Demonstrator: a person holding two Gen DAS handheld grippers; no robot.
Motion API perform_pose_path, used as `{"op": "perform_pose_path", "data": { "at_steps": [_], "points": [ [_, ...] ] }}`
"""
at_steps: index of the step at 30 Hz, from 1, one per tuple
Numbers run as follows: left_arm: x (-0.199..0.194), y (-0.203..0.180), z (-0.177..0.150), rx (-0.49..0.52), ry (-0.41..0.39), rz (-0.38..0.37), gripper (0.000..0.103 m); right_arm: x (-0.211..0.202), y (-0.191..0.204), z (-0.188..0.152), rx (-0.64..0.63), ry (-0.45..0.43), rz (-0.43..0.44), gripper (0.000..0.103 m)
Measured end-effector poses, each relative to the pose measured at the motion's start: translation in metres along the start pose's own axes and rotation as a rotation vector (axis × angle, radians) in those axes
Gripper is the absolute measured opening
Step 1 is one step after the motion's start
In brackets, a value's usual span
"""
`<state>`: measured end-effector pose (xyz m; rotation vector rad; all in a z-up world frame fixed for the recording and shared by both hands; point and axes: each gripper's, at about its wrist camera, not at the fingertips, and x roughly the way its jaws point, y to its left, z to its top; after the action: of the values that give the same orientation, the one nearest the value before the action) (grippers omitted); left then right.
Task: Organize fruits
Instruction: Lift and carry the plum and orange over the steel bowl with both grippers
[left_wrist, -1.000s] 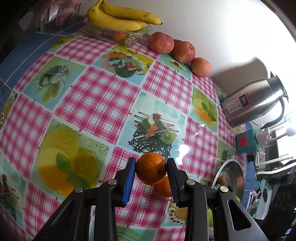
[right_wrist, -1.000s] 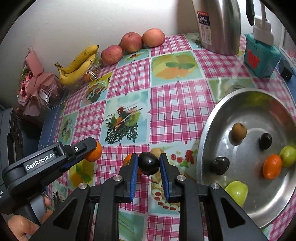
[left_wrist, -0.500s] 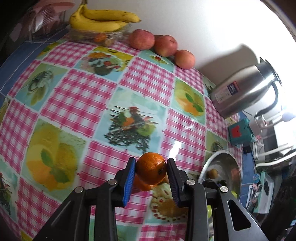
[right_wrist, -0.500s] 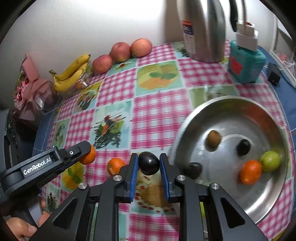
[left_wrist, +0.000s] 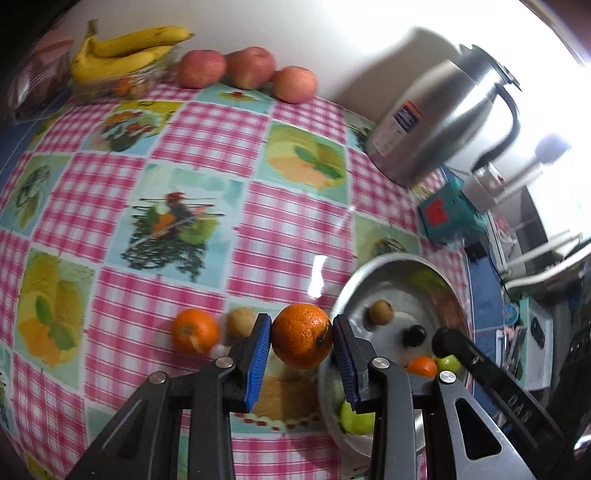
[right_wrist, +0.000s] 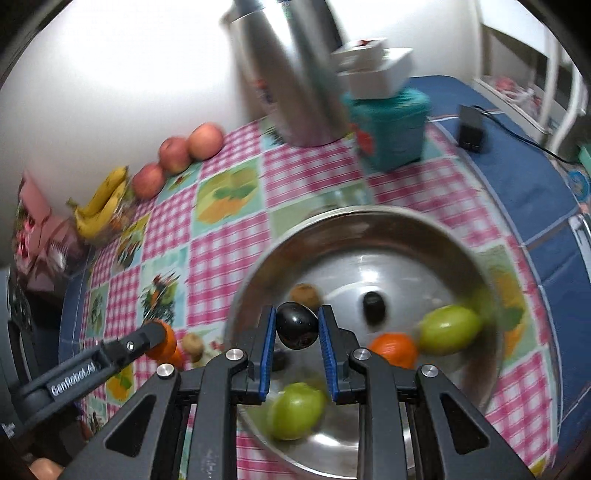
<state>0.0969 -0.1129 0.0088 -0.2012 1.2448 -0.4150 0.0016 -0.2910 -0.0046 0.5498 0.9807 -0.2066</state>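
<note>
L tool (left_wrist: 301, 341) is clamped on an orange (left_wrist: 301, 335), held above the counter (left_wrist: 207, 140) just short of the steel bowl's (left_wrist: 351, 291) rim. R tool (right_wrist: 297, 328) is pinched tight on a dark plum (right_wrist: 296, 325), already over the bowl's near side.

Progress, judged from the layout: well underway, not done. In the bowl already, per R wrist view: two green fruits (right_wrist: 448, 325), one small orange (right_wrist: 393, 349), a brown kiwi-like one (right_wrist: 304, 293), a small dark fruit (right_wrist: 373, 306), maybe another dark one under the R tool, partly hidden.

Left on the counter beside the bowl: another orange (left_wrist: 195, 330) & a small tan fruit (left_wrist: 240, 322), close together. Both held fruits still need dropping in.

Along the counter's far edge by the wall: three apples (left_wrist: 243, 68) in a row & bananas (left_wrist: 125, 51) on a clear tray. Can't tell if those count for the task. Kettle (left_wrist: 443, 118) sits at the far edge too.
</note>
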Motion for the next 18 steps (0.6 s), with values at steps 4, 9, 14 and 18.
{"op": "perform_pose_path", "data": {
  "at_steps": [4, 9, 14, 18],
  "points": [
    [0.006, -0.024, -0.006, 0.068, 0.01, -0.004, 0.037, -0.008, -0.029, 0.005, 0.066, -0.02, -0.001, 0.024],
    [0.009, -0.046, -0.009, 0.125, 0.006, -0.026, 0.037, -0.014, -0.055, 0.008, 0.129, -0.041, -0.002, 0.024],
    [0.013, -0.058, -0.009, 0.159, -0.006, -0.033, 0.037, -0.017, -0.067, 0.009, 0.142, -0.053, -0.022, 0.024],
    [0.018, -0.061, -0.009, 0.176, -0.015, -0.033, 0.037, -0.014, -0.069, 0.009, 0.137, -0.052, -0.045, 0.024]
  ]
}}
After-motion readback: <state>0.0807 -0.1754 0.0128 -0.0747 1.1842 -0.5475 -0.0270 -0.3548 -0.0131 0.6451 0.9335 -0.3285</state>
